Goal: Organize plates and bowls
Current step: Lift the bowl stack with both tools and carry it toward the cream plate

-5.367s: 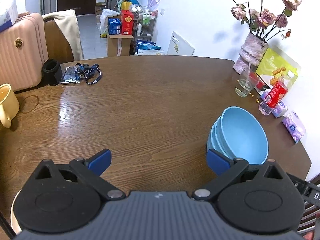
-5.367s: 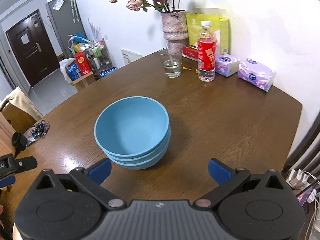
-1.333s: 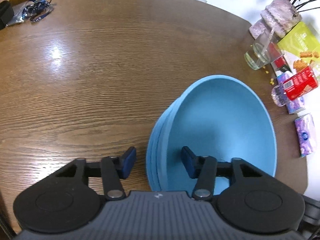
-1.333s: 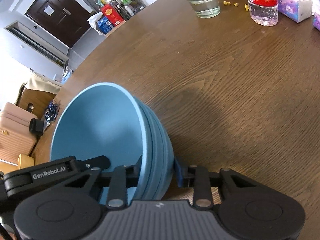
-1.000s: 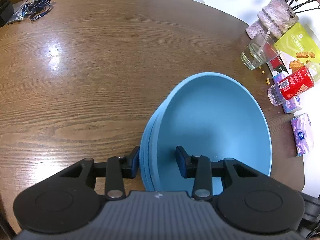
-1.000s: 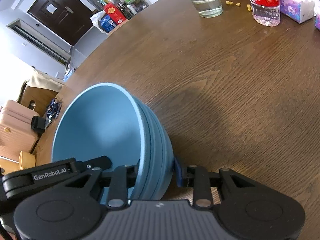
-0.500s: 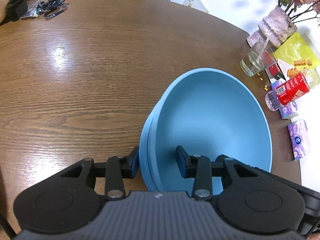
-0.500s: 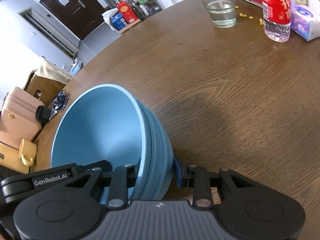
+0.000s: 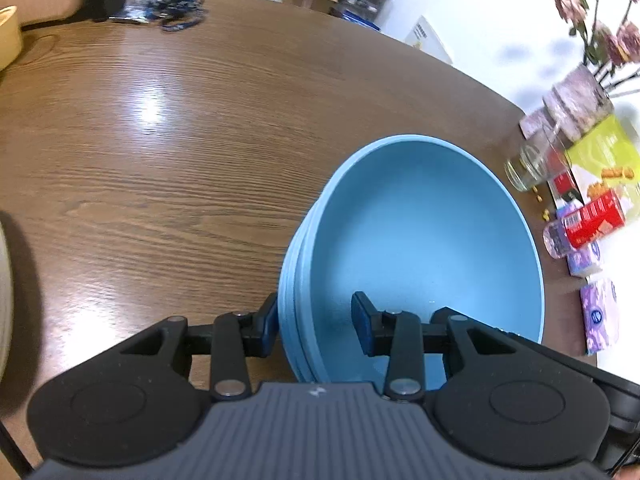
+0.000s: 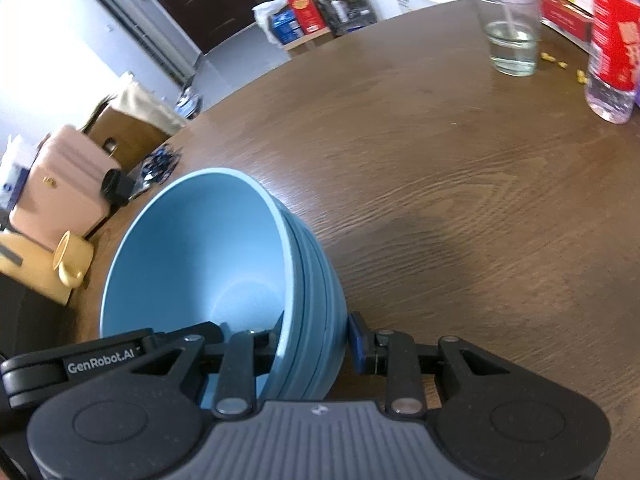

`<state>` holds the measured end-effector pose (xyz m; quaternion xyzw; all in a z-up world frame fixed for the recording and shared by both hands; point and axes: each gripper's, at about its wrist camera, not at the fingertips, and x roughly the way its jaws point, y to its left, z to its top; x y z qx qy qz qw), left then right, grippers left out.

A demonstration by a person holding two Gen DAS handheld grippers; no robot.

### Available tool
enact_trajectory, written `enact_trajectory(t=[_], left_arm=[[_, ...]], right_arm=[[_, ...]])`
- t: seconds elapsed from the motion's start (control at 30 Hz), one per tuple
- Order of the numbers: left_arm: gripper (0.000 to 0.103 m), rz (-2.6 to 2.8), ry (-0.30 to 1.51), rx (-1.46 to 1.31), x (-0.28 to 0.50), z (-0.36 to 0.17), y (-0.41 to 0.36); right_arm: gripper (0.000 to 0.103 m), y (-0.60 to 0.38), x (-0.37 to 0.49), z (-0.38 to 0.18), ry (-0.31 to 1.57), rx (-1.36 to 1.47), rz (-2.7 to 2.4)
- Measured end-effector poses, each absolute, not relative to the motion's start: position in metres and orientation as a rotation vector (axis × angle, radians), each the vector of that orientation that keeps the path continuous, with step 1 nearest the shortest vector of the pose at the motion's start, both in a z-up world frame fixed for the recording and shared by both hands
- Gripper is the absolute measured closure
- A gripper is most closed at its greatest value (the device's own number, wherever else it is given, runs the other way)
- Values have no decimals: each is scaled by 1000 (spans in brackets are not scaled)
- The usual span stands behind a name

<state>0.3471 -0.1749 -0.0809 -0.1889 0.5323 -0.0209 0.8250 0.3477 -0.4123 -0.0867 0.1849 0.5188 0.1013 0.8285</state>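
Blue nested bowls (image 9: 420,232), three by the stacked rims, sit tilted between both pairs of fingers above the wooden bench (image 9: 160,152). The left gripper (image 9: 316,320) points steeply down and clamps the near wall of the stack, one finger outside, one inside. The right gripper (image 10: 316,340) clamps the opposite wall the same way, its inner finger hidden behind the rim. Beyond the fingers stand one glass (image 10: 512,36), one red-labelled bottle (image 10: 612,40) and one yellow mug (image 10: 74,264).
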Motion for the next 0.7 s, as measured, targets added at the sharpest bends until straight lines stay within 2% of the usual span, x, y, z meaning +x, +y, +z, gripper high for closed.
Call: enact_trajectory(t=[0.7], left_arm=[[65,202,1061,-542,291,-69,-87]], right_arm=[[75,-318,346,-74,1138,242,464]])
